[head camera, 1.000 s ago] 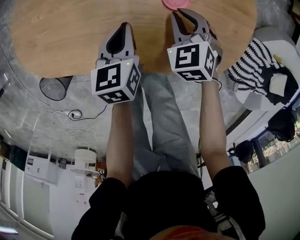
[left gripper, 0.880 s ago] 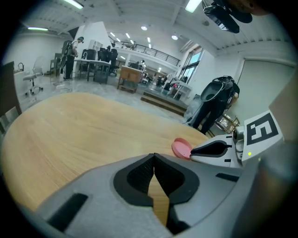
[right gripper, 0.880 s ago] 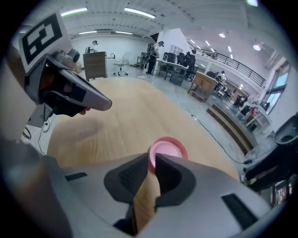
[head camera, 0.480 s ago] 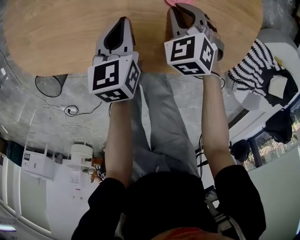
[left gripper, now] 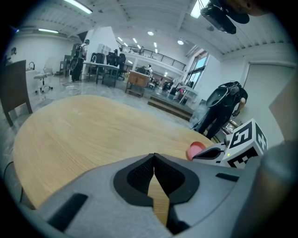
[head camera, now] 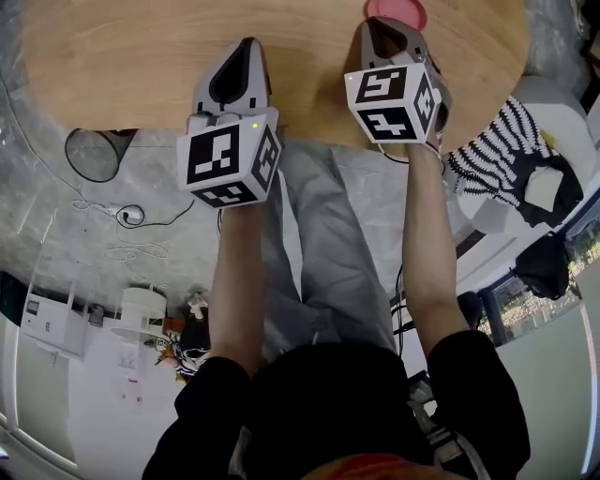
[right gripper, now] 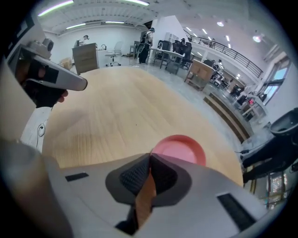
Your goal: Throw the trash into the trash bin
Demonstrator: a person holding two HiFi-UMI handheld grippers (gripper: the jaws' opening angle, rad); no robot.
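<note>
A pink plate [head camera: 398,11] lies at the far edge of the round wooden table [head camera: 131,66]. My right gripper [head camera: 379,24] hangs just short of it, jaws shut with nothing between them; in the right gripper view the plate [right gripper: 179,148] sits directly beyond the tips of that gripper [right gripper: 150,156]. My left gripper [head camera: 246,47] hovers over bare tabletop to the left, also shut and empty, as its own view of the left gripper [left gripper: 153,156] shows. A black mesh trash bin [head camera: 91,155] stands on the floor beside the table, lower left. No loose trash shows.
A white chair with a striped cloth [head camera: 502,141] stands at the right of the table, with a black bag [head camera: 544,267] below it. Cables [head camera: 127,216] trail over the grey floor near the bin. My legs [head camera: 323,244] reach under the table's near edge.
The right gripper has sunk a little toward the pink plate, and more of the plate shows. The left gripper has shifted only slightly. Both stay shut.
</note>
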